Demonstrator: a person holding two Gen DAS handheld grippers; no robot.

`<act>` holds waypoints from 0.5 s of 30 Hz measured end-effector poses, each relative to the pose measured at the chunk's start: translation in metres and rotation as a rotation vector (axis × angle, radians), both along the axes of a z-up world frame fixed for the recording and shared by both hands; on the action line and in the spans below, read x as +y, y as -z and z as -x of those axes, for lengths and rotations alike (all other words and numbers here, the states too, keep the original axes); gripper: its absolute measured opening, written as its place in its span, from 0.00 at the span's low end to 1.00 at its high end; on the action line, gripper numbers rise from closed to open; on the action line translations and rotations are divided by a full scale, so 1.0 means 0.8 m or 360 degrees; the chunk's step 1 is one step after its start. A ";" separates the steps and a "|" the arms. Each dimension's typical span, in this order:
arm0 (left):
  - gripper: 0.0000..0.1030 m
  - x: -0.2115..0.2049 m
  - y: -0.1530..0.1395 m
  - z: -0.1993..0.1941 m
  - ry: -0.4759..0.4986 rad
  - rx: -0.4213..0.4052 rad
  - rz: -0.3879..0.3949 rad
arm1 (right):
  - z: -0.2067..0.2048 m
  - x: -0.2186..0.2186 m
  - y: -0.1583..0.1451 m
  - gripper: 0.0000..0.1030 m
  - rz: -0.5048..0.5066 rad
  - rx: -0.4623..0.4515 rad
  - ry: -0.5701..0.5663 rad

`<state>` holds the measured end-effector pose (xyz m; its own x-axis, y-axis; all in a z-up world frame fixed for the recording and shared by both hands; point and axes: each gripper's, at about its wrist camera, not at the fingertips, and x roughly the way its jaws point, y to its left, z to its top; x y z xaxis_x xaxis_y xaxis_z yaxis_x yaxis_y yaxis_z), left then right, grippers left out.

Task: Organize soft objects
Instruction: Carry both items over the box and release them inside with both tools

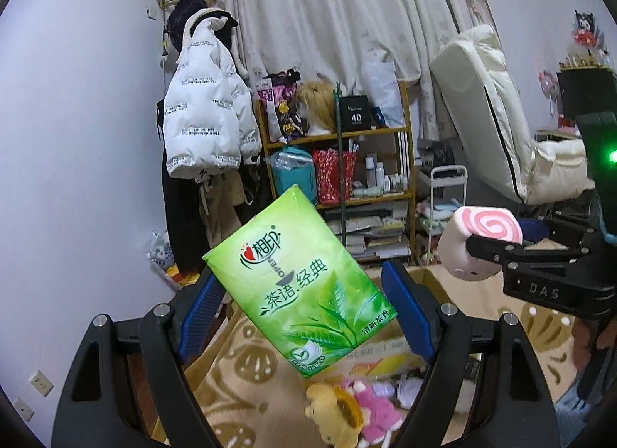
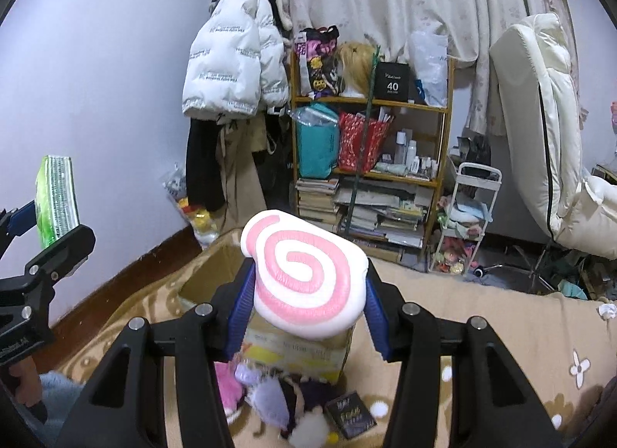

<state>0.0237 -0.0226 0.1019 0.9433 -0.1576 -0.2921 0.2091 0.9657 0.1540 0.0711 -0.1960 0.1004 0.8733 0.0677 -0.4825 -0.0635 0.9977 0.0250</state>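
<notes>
left gripper [image 1: 304,316] clamps a green tissue pack [image 1: 299,286]; right gripper [image 2: 304,305] clamps a pink swirl cushion [image 2: 304,274], both above a cardboard box [image 2: 300,351].

tissue pack [image 1: 299,286]: 1 | swirl cushion [image 2: 306,288]: 1 | cardboard box [image 2: 297,351]: 1

The green tissue pack [image 1: 299,286] hides the gap between the left claw [image 1: 304,316] pads and part of the cardboard box [image 1: 428,282] behind it. Below that claw, the plush toys [image 1: 358,409] are blurred and partly cut by its arms. The swirl cushion [image 2: 304,278] covers the right claw [image 2: 304,316] pads' inner faces. Shelf bottle labels are too small to read.
</notes>
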 end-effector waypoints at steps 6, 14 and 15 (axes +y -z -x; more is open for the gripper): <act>0.79 -0.010 -0.008 -0.030 0.0026 -0.0037 -0.0010 | -0.025 -0.006 -0.001 0.54 -0.0025 -0.0025 0.0008; 0.79 -0.013 0.019 -0.066 0.0002 0.0012 0.0057 | -0.043 -0.016 0.026 0.54 -0.0076 0.0019 0.0018; 0.79 -0.014 0.024 -0.072 -0.0009 0.0022 0.0046 | -0.044 -0.019 0.029 0.54 -0.0078 0.0025 0.0019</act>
